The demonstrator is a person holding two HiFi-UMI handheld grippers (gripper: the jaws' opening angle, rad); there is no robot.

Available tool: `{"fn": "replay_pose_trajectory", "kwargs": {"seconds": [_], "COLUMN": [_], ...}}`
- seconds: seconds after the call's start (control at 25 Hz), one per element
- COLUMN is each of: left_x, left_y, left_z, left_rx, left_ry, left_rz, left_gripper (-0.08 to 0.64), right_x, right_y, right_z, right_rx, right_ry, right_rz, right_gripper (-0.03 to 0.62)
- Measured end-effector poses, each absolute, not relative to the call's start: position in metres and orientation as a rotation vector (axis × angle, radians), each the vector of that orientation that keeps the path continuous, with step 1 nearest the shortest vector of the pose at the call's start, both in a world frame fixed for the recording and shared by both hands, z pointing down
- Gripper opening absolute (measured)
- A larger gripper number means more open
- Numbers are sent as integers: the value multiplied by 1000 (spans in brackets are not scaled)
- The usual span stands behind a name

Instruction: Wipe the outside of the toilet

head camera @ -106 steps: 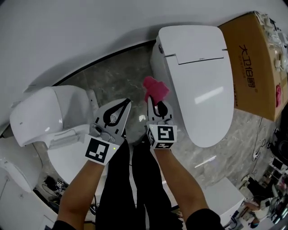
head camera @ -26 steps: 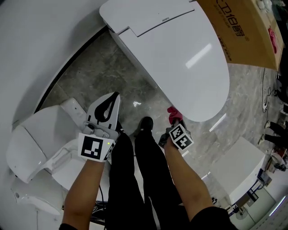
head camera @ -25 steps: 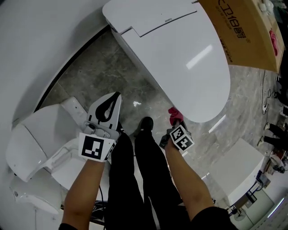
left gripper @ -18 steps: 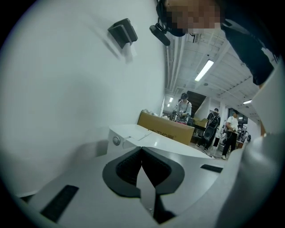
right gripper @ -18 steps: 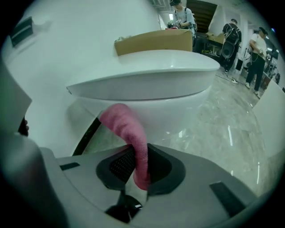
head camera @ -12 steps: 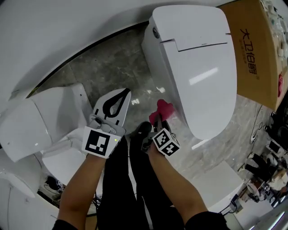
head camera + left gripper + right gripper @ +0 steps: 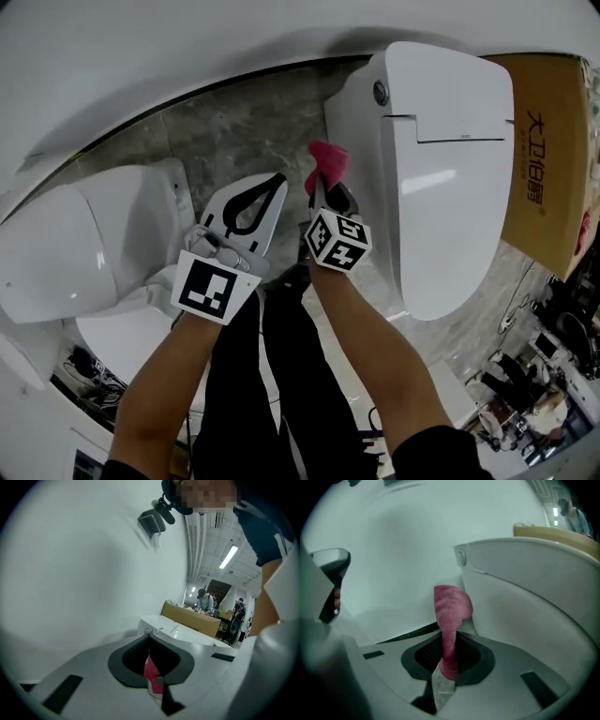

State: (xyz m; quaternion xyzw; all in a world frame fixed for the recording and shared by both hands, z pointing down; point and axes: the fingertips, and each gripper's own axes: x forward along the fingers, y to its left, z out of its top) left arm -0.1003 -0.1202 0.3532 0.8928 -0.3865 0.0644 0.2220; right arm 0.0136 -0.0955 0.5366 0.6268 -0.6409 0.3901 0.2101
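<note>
A white toilet (image 7: 450,169) with its lid down stands at the right of the head view. My right gripper (image 7: 325,187) is shut on a pink cloth (image 7: 328,159). It holds the cloth up beside the toilet's left flank, near the back end. In the right gripper view the cloth (image 7: 451,611) sticks up from between the jaws of the right gripper (image 7: 449,658), close against the toilet's side wall (image 7: 520,606). My left gripper (image 7: 274,183) hovers just left of it, shut with nothing in it. The left gripper view shows the left gripper (image 7: 149,641), the cloth (image 7: 151,670) and the toilet (image 7: 180,632) beyond.
A second white toilet (image 7: 84,253) with a raised lid stands at the left, near my left arm. A brown cardboard box (image 7: 553,178) sits right of the task toilet. Grey marble floor (image 7: 225,150) runs between the toilets up to a curved white wall (image 7: 187,37). People stand far off.
My right gripper has carried the pink cloth from the toilet's front end along its left side toward the back. The left gripper stayed shut beside it. The head view has swung.
</note>
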Motion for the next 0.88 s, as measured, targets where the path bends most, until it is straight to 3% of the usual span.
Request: {"fn": "replay_pose_trajectory", "kwargs": {"seconds": [0.36,0.88], "left_x": [-119,-118], "left_y": [-147,-151], "left_z": [378,399], "left_rx": [2456,2513], "left_ry": [-1125,-1103], "left_rz": [170,208], "left_gripper": [14,14], "right_x": [3,43], "right_y": [-212,-266], "right_z": [579,631], "right_rx": [1715,1960], "right_ry": [-1846,-1692], "right_rz": [908,1050], "right_gripper": [77,77]}}
